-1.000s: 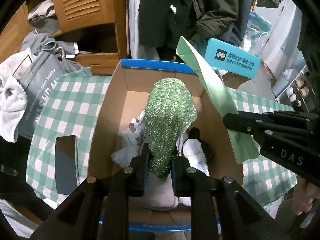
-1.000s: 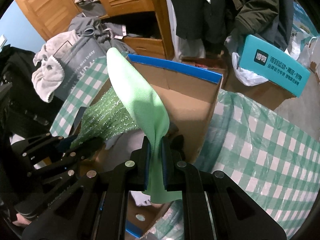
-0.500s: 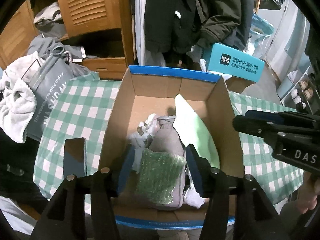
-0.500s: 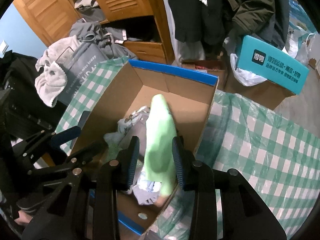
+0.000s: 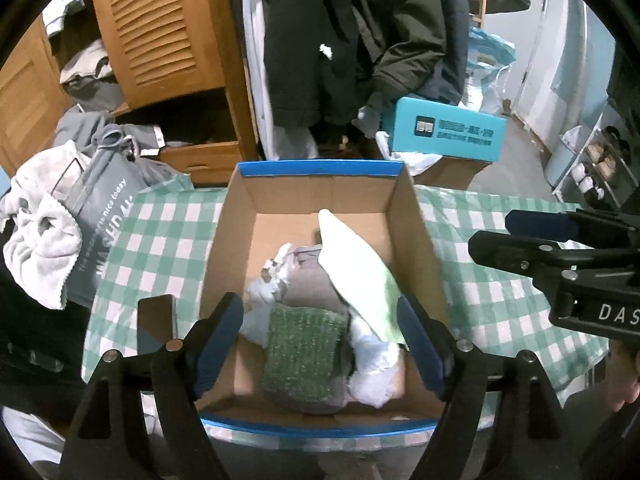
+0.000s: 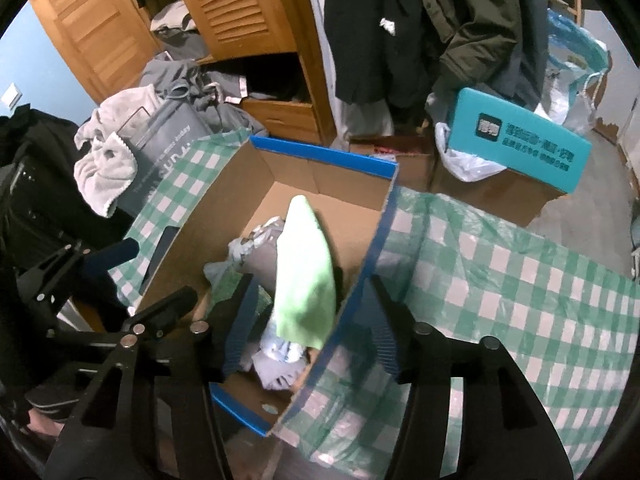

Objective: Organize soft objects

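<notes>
Where both cloths (image 5: 306, 350) lie: below each spread hand-held gripper (image 5: 320, 342).

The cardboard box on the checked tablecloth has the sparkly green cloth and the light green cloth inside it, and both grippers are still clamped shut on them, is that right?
Not quite. Both cloths do lie in the cardboard box, but neither is gripped. The left wrist view shows the left gripper open above the sparkly green cloth; the right wrist view shows the right gripper open, clear of the light green cloth. Both have just been opening.

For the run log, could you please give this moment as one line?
left gripper: open, empty | right gripper: open, empty | both cloths in box
</notes>
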